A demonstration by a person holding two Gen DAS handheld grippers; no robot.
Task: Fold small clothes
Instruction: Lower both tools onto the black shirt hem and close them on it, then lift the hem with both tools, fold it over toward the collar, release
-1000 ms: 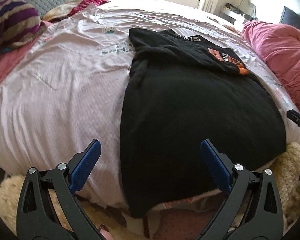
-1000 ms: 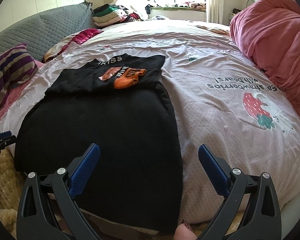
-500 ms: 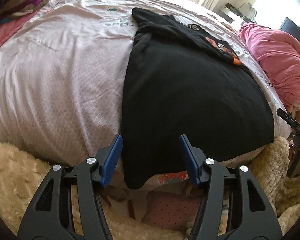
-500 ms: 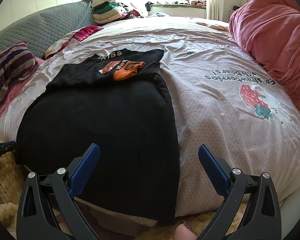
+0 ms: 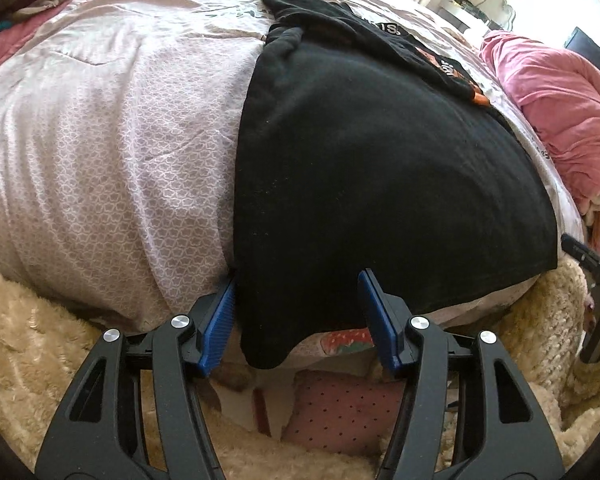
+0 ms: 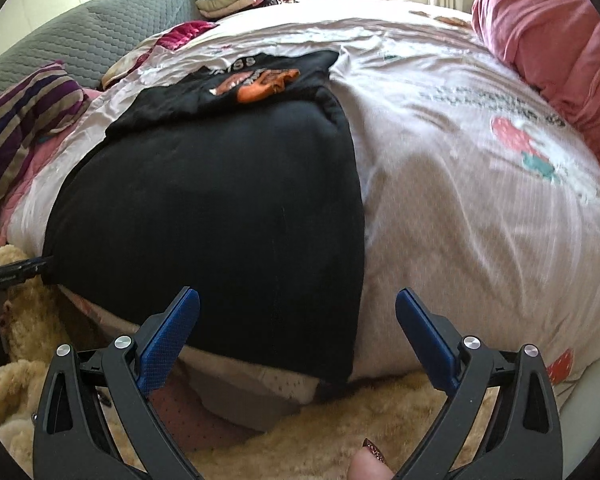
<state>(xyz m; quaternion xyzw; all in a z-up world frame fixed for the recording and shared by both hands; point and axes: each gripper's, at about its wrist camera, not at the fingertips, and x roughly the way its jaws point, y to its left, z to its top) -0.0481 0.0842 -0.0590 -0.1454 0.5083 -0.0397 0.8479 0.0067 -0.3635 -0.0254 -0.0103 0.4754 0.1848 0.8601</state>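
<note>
Step in hand: getting hold of the near hem corners of the black garment [image 5: 372, 168] to start a fold. It lies flat on the bed cover [image 5: 112, 152], its near hem hanging over the bed edge, its top end folded, orange print showing.

Left gripper [image 5: 296, 312]: jaws half-closed, having narrowed within the last second; the garment's near left corner hangs between them, the left pad at the cloth's edge, the right pad apart from it, so not yet clamped. Right gripper [image 6: 298, 336]: jaws wide, released, straddling the garment's near right corner, no contact seen.

Next move, as a judgement: both need to close on the hem and lift it toward the garment's far end.

Room: bed cover bare either side of the garment; pink blanket [image 6: 548, 28] well beyond its right edge, striped pillow [image 6: 24, 116] beyond its left. Fluffy rug [image 5: 32, 340] just below the hem.
</note>
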